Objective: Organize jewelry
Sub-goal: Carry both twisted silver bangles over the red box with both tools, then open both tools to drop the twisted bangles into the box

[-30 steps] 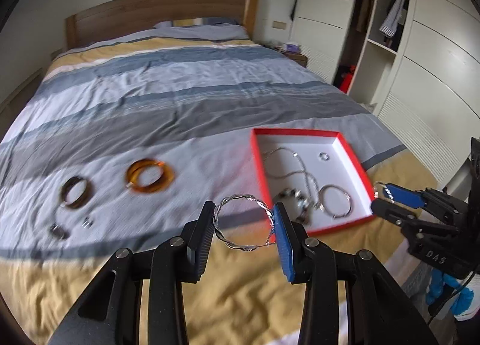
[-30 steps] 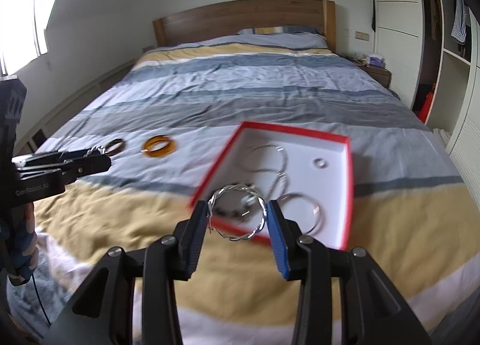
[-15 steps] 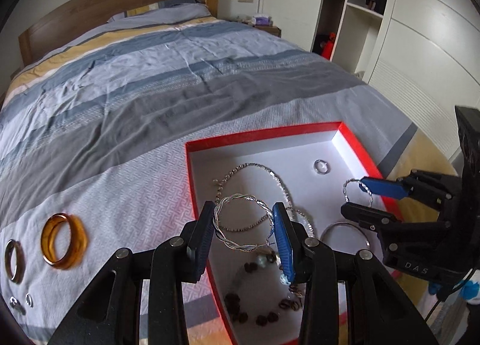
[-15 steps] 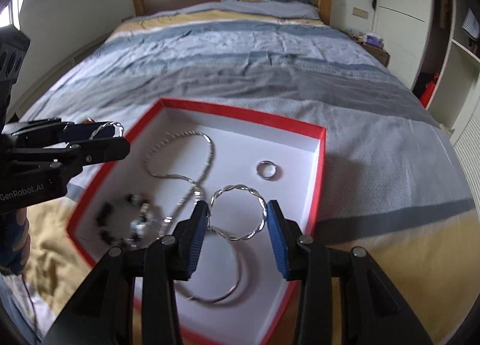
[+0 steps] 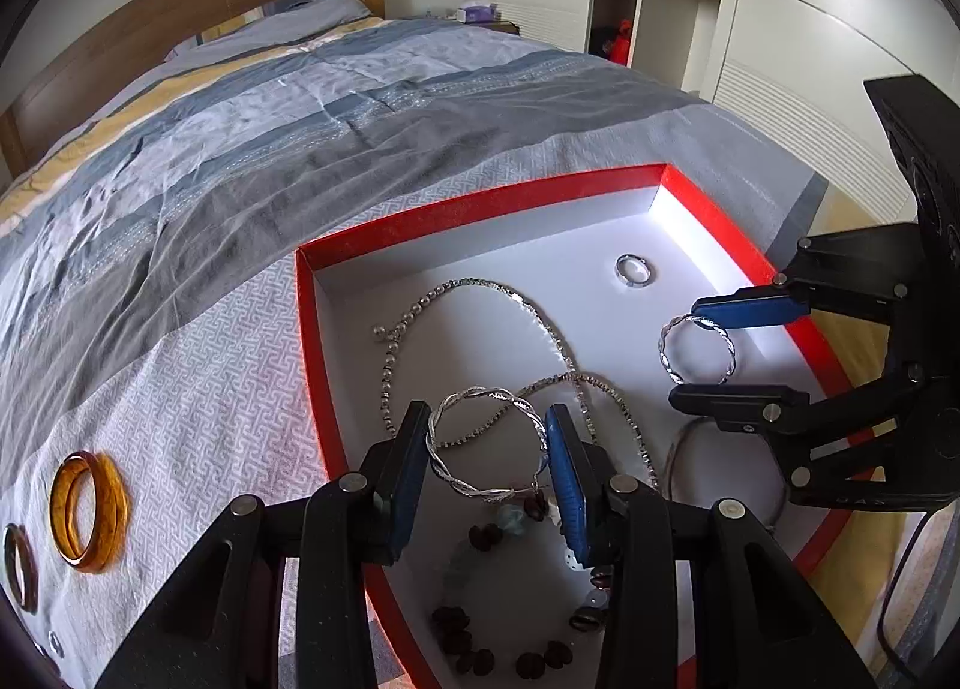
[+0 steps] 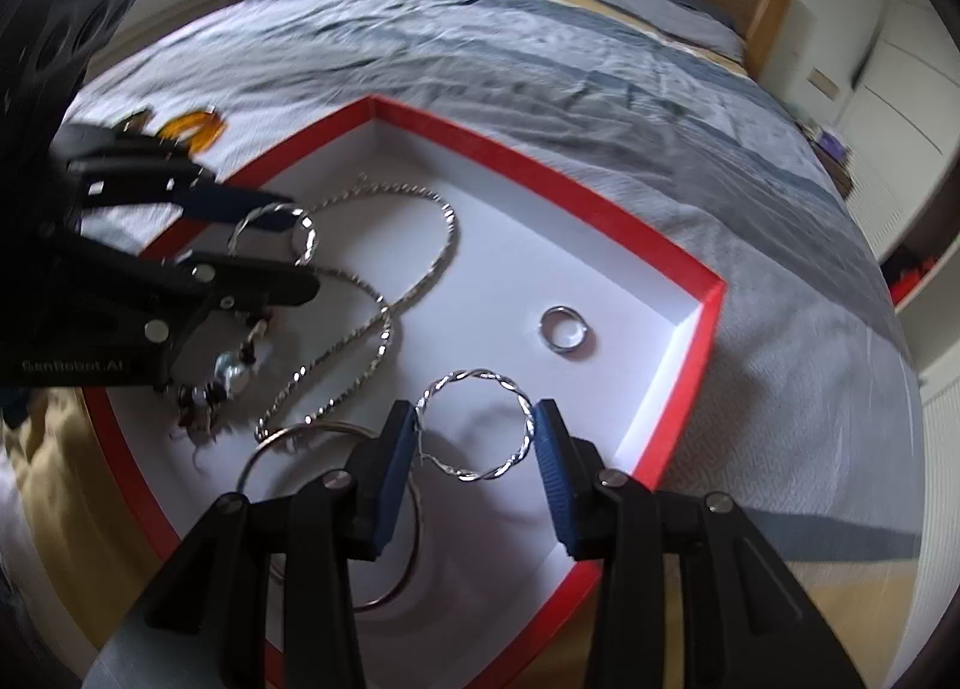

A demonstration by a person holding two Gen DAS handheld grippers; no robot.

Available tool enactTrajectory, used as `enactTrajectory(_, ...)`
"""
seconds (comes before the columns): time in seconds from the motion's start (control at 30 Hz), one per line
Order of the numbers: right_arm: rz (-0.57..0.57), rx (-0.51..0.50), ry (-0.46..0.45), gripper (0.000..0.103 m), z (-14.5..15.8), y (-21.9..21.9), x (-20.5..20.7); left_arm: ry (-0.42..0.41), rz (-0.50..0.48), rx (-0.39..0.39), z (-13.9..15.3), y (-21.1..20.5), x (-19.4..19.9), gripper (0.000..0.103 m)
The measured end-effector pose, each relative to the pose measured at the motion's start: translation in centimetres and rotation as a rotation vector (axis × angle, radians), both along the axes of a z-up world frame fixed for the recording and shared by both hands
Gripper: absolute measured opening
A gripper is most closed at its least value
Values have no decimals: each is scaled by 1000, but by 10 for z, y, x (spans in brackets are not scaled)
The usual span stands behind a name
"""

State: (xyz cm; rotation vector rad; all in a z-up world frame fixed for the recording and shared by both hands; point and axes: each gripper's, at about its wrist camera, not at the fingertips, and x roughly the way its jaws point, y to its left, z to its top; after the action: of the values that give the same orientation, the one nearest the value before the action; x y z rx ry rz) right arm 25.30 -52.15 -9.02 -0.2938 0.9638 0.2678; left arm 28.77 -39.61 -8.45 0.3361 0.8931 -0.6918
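Over the red tray (image 5: 480, 206), both my claws pinch twisted silver bangles: left gripper (image 5: 487, 452), right gripper (image 6: 474, 437). Only the left view's lower left shows the amber bangle (image 5: 89, 511) clearly.

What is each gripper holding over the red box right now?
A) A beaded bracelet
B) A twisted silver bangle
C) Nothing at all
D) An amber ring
B: the left gripper and the right gripper each clamp a twisted silver bangle above the red box.
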Motion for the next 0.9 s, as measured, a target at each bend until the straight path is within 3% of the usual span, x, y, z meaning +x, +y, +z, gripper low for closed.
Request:
enactTrajectory(0.5,29,1,15,39,1,2,-2,-9,-10,13,-8,-5,-2,40)
enactTrajectory(0.9,-22,15,-4,39,19,-12,-24,-12,3,-5,8,3,-18,52)
